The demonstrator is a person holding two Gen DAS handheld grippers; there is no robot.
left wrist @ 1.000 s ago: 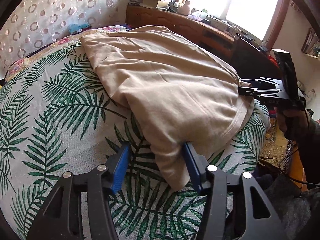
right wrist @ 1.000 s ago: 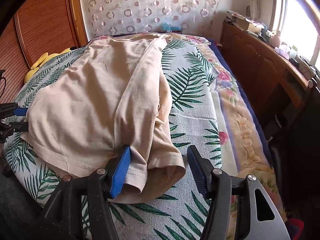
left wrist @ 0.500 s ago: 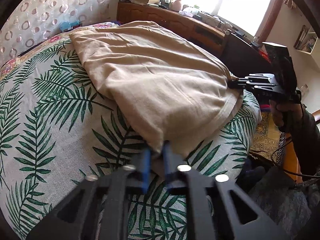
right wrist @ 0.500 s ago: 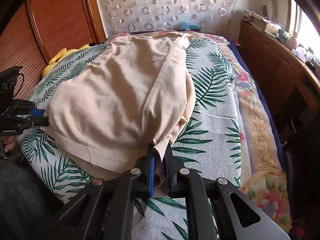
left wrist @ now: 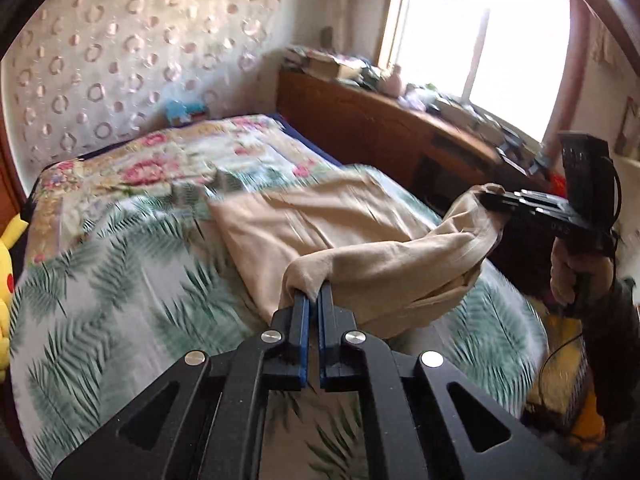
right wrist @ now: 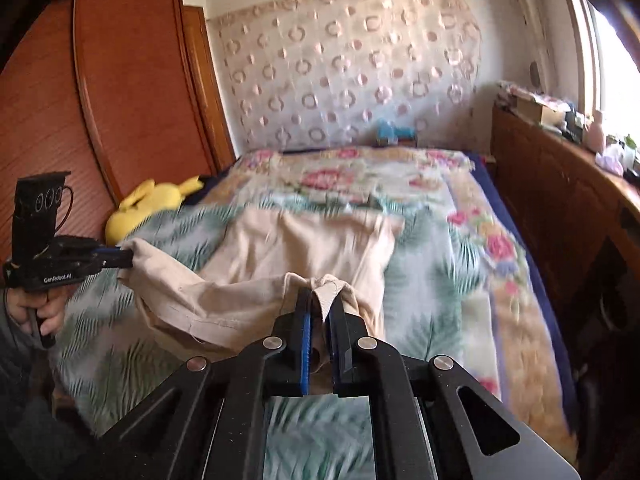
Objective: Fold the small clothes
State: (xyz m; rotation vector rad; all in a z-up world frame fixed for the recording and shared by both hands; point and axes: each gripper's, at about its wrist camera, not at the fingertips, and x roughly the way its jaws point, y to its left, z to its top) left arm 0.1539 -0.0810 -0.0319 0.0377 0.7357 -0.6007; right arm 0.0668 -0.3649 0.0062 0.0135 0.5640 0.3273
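A beige garment [left wrist: 320, 224] lies on the palm-leaf bedspread [left wrist: 120, 300], its near hem lifted off the bed. My left gripper [left wrist: 314, 294] is shut on one hem corner, the cloth bunched over its tips. My right gripper [right wrist: 322, 300] is shut on the other corner, where a ribbed edge sticks up between the blue pads. The hem [right wrist: 208, 308] sags in a band between the two. In the left wrist view the right gripper [left wrist: 490, 200] shows at the right, held by a hand. In the right wrist view the left gripper [right wrist: 124, 258] shows at the left.
A yellow plush toy [right wrist: 152, 204] lies by the wooden headboard [right wrist: 120, 92]. A floral quilt [right wrist: 360, 176] covers the far end of the bed. A wooden sideboard [left wrist: 384, 128] with clutter runs under the bright window [left wrist: 480, 32]. A cable [left wrist: 560, 360] hangs below the right hand.
Both grippers went from open around the hem corners to shut on them. Both then rose and carried the hem up and toward the far end of the bed.
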